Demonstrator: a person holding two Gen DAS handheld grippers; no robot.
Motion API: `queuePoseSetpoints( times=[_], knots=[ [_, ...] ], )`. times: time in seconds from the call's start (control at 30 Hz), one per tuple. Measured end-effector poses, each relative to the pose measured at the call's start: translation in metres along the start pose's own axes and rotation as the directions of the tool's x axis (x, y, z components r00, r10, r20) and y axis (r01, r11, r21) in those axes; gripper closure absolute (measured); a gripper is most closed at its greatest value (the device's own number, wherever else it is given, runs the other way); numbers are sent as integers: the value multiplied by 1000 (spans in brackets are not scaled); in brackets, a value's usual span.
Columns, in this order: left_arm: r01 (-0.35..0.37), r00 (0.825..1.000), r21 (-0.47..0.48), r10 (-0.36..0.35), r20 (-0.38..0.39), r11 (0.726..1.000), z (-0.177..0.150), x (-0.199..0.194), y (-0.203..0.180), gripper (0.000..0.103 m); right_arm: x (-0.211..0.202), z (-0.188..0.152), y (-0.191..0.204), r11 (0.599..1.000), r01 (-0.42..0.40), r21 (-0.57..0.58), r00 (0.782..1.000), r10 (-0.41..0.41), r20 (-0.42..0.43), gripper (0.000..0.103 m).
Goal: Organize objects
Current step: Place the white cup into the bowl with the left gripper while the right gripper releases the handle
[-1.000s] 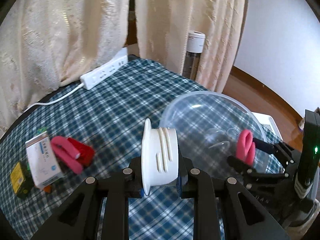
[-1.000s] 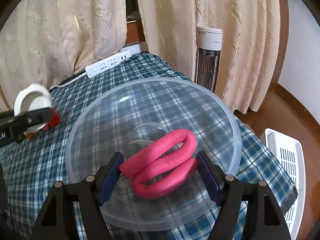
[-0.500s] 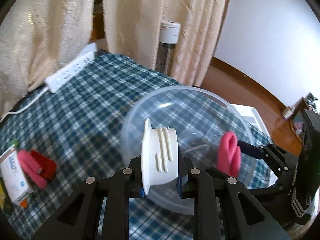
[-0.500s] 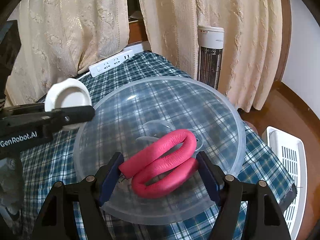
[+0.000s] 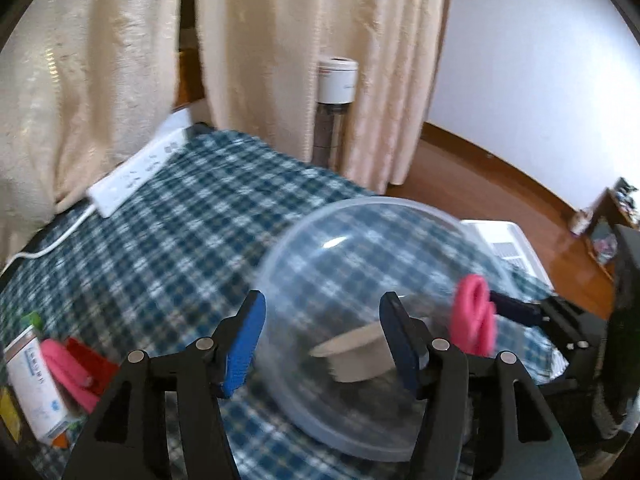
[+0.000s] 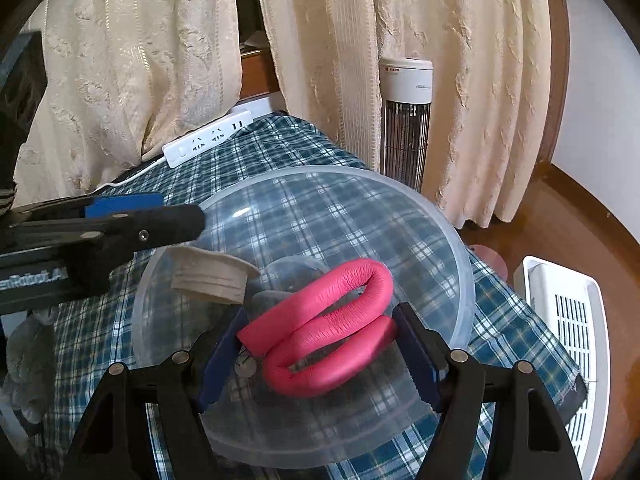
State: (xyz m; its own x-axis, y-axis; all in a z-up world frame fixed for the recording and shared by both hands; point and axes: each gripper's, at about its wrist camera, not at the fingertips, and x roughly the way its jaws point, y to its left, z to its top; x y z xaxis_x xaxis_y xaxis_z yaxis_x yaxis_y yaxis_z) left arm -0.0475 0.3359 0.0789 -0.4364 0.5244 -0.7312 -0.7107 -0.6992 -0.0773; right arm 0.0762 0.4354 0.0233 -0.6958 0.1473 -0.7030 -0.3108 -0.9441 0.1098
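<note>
A clear plastic bowl (image 5: pixel 360 232) (image 6: pixel 460 264) sits on the blue plaid cloth. A white threaded cap (image 5: pixel 356 356) (image 6: pixel 212 274) lies inside it, blurred. My left gripper (image 5: pixel 322 332) is open and empty above the bowl's near rim; it also shows in the right wrist view (image 6: pixel 132 216). My right gripper (image 6: pixel 318 344) is shut on a folded pink foam roller (image 6: pixel 320 324) and holds it over the bowl. The roller also shows in the left wrist view (image 5: pixel 474 314).
At the left of the cloth lie a white medicine box (image 5: pixel 34 384), another pink roller (image 5: pixel 66 364) on a red item, and a yellow packet. A white power strip (image 5: pixel 140 168) lies at the back. A tower heater (image 6: pixel 406 120) and white basket (image 6: pixel 568 320) stand beyond the table's edge.
My left gripper has opened and the white cap has dropped from it into the bowl. The right gripper still holds the pink roller over the bowl.
</note>
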Motion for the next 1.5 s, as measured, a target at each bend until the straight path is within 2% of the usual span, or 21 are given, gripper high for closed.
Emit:
queuePoseSetpoints(
  times=[0.2, 0.47, 0.73, 1.03, 1.5],
  knots=[
    [-36, 999, -48, 36, 0, 998, -6, -1, 21, 42, -1, 3, 3, 1000, 30, -10, 999, -30, 13, 25],
    [-61, 998, -69, 60, -6, 996, -13, -7, 30, 42, -4, 6, 1, 999, 40, 13, 999, -40, 20, 25],
    [-39, 999, -89, 40, 4, 995, -18, -19, 34, 41, -5, 6, -1, 999, 42, 34, 999, -42, 26, 24],
    [-11, 1000, -27, 11, 11, 1000, -29, -30, 20, 36, -8, 7, -6, 998, 32, 57, 999, -34, 39, 24],
    [-106, 994, -52, 105, -11, 993, -12, 4, 37, 36, -6, 8, -7, 998, 25, 63, 999, -27, 35, 24]
  ],
)
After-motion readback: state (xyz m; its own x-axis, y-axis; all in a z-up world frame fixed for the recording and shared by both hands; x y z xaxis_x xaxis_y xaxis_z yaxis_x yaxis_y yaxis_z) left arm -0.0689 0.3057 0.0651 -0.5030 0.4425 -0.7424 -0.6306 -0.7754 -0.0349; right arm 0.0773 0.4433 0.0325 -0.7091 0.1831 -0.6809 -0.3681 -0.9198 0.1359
